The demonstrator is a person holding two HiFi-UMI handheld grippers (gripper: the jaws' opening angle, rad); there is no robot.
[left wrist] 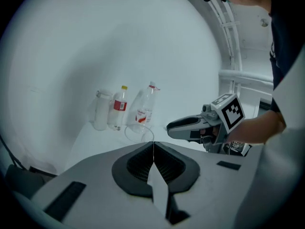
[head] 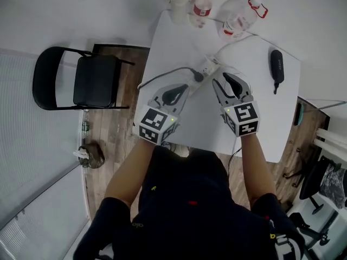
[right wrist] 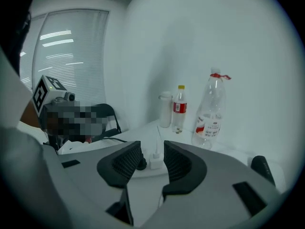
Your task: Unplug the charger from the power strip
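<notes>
Now | bare table is flanking power strip | white charger is standing in it | right gripper is gaping before it | left gripper is pinching closed

The white power strip lies flat on the desk's far half, nearer its left edge. The small white charger stands upright, plugged into it, just beside a black plug.

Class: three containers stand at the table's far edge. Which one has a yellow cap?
The small red-labelled bottle in the middle; the larger clear bottle has a red cap, and the pale container shows no coloured cap.
</notes>
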